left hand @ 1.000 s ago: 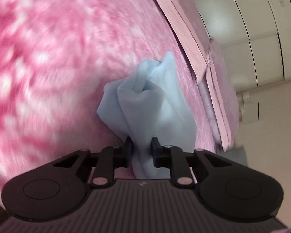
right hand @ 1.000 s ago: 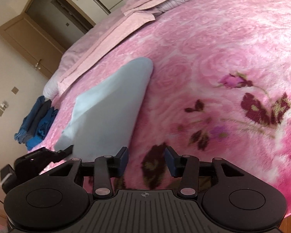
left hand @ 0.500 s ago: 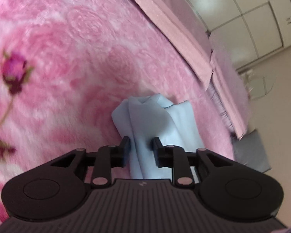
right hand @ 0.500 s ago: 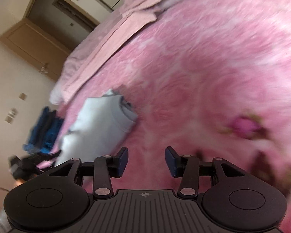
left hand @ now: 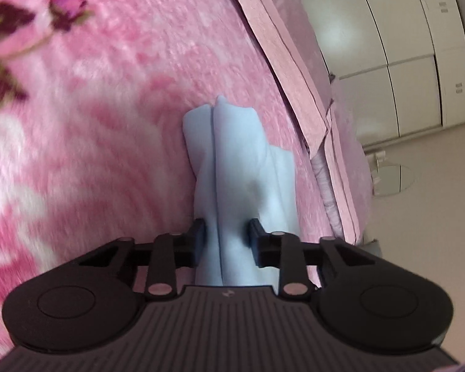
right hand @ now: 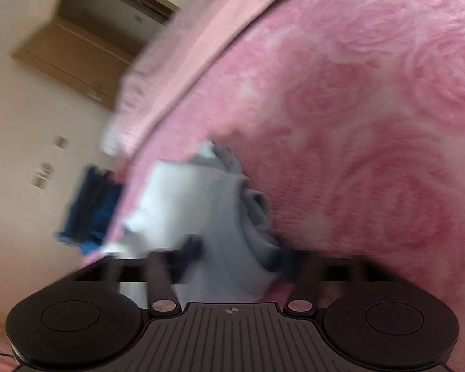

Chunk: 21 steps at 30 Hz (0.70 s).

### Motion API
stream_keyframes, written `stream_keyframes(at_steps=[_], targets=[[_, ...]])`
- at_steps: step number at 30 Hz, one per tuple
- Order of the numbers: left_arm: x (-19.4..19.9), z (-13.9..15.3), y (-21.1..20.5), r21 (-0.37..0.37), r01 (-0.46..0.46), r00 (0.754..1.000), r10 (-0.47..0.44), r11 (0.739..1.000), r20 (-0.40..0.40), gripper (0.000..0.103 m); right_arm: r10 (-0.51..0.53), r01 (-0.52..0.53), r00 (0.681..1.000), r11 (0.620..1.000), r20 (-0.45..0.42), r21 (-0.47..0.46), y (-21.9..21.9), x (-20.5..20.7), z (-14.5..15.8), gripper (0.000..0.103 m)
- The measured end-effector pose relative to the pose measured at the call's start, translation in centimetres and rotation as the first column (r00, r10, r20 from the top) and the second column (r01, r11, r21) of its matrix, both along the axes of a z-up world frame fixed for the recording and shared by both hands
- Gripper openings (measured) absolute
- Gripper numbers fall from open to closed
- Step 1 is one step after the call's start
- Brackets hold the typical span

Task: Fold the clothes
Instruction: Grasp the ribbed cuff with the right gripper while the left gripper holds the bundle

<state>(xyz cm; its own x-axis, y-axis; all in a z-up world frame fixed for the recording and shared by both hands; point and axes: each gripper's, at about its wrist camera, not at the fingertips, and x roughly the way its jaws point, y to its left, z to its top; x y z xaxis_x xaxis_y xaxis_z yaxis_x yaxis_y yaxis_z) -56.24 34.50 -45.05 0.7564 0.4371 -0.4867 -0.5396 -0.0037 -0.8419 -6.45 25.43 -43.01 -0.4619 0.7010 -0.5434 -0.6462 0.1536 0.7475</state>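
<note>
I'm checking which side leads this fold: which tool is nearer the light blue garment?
Left. The left tool has the light blue garment between its fingers. The right tool reaches over a grey garment instead.

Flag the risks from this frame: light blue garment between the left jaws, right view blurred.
1. The left gripper straddles a bunched fold of the light blue garment; the jaws look parted, so it may slip out.
2. The right gripper view is motion-blurred over a grey-white garment; it could close on the wrong layer or catch the pink blanket.
</note>
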Motion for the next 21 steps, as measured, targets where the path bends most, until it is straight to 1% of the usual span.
stream_keyframes(at_steps=[1,2,4,5,6,7,9,12,13,14,15,17,19,21], targets=[[-0.1,0.2,0.4,0.004,0.013,1.000,-0.013,1.000,-0.011,0.022,-0.011,0.011,1.000,1.000,-0.027,-0.005,-0.3,0.3,-0.2,0.026],[-0.2,0.4,0.8,0.007,0.027,0.999,-0.027,1.000,-0.021,0.022,-0.022,0.021,0.998,1.000,-0.053,-0.009,-0.6,0.5,-0.3,0.023],[-0.5,1.1,1.9,0.031,0.043,0.997,-0.041,0.999,-0.060,0.018,-0.036,0.034,0.996,0.999,-0.077,-0.026,-1.6,0.2,-0.1,0.021],[-0.7,1.6,2.6,0.046,0.041,0.996,-0.037,0.998,-0.085,0.008,-0.046,0.043,0.995,0.998,-0.083,-0.038,-2.3,-0.3,0.1,0.020],[-1.0,2.1,3.5,0.066,0.043,0.993,-0.036,0.997,-0.109,0.003,-0.059,0.054,0.994,0.997,-0.089,-0.052,-3.1,-0.9,0.4,0.020],[-1.3,2.6,4.5,0.084,0.056,0.991,-0.046,0.995,-0.122,0.003,-0.072,0.066,0.993,0.996,-0.097,-0.061,-3.8,-1.5,0.7,0.019],[-1.5,3.2,6.3,0.091,0.094,0.986,-0.081,0.991,-0.145,0.002,-0.099,0.091,0.989,0.993,-0.109,-0.075,-5.4,-3.1,1.3,0.019],[-1.0,4.1,6.9,0.114,0.131,0.970,-0.104,0.985,-0.219,0.005,-0.124,0.121,0.991,0.990,-0.045,-0.066,-7.0,-4.7,1.6,0.022],[-1.0,4.2,6.7,0.115,0.143,0.970,-0.116,0.983,-0.215,0.008,-0.118,0.117,0.993,0.992,-0.013,-0.048,-7.0,-4.8,1.7,0.035],[-1.2,4.2,6.1,0.113,0.147,0.974,-0.124,0.983,-0.191,0.019,-0.119,0.119,0.993,0.992,0.002,-0.043,-7.1,-4.6,1.7,0.047],[-1.5,4.1,5.2,0.114,0.141,0.977,-0.120,0.983,-0.174,0.032,-0.123,0.123,0.992,0.992,-0.006,-0.037,-7.1,-4.3,1.7,0.049],[-2.2,4.0,3.2,0.121,0.120,0.984,-0.102,0.985,-0.149,0.036,-0.132,0.131,0.991,0.991,-0.039,-0.018,-7.1,-3.4,1.7,0.051],[-3.0,3.6,1.0,0.111,0.099,0.989,-0.085,0.989,-0.118,0.041,-0.120,0.119,0.992,0.993,-0.049,-0.009,-7.0,-2.9,1.7,0.055],[-3.6,3.0,-0.9,0.096,0.079,0.994,-0.071,0.992,-0.089,0.057,-0.103,0.103,0.993,0.995,-0.054,-0.008,-6.8,-2.6,1.6,0.056]])
